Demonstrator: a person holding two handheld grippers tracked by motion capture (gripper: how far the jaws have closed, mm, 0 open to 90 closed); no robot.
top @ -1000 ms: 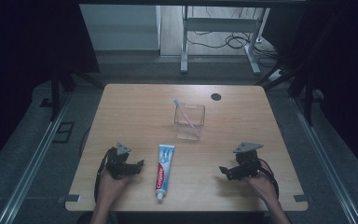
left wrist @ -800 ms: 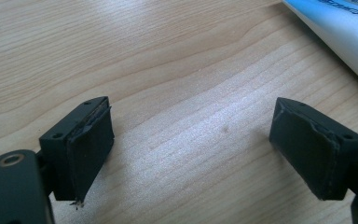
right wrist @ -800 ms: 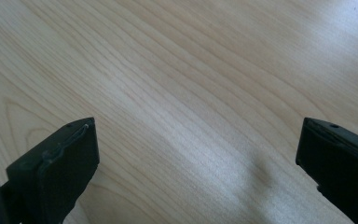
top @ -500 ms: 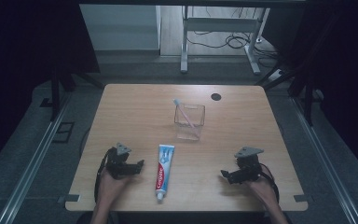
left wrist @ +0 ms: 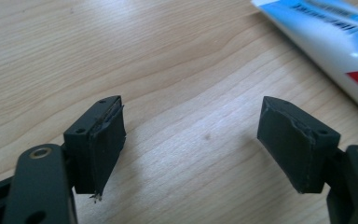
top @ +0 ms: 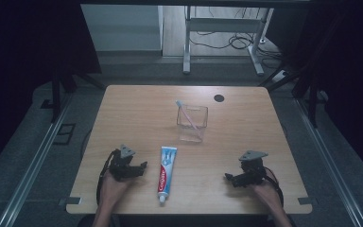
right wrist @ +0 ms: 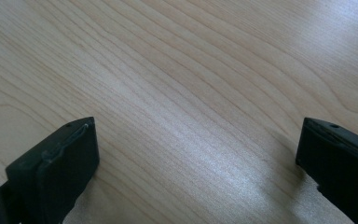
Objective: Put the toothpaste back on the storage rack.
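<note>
A blue, white and red toothpaste tube (top: 166, 174) lies flat near the table's front, cap toward the person. Behind it stands a clear plastic cup (top: 192, 128) with a pink toothbrush (top: 187, 113) leaning inside. My left gripper (top: 142, 168) rests on the wood just left of the tube, pointing at it. Its jaws have just been closing a little but are still open (left wrist: 191, 140) with nothing between them, and the tube (left wrist: 335, 51) lies ahead to their right. My right gripper (top: 229, 178) sits at the front right, open (right wrist: 196, 163) over bare wood.
The wooden table (top: 137, 113) has a dark round cable hole (top: 219, 98) at the back right. Metal rails run along the floor on both sides. A desk frame and cables (top: 227, 40) stand beyond the far edge.
The right gripper has slid slightly toward the table's near edge. The left hand, the tube and the cup stay where they were.
</note>
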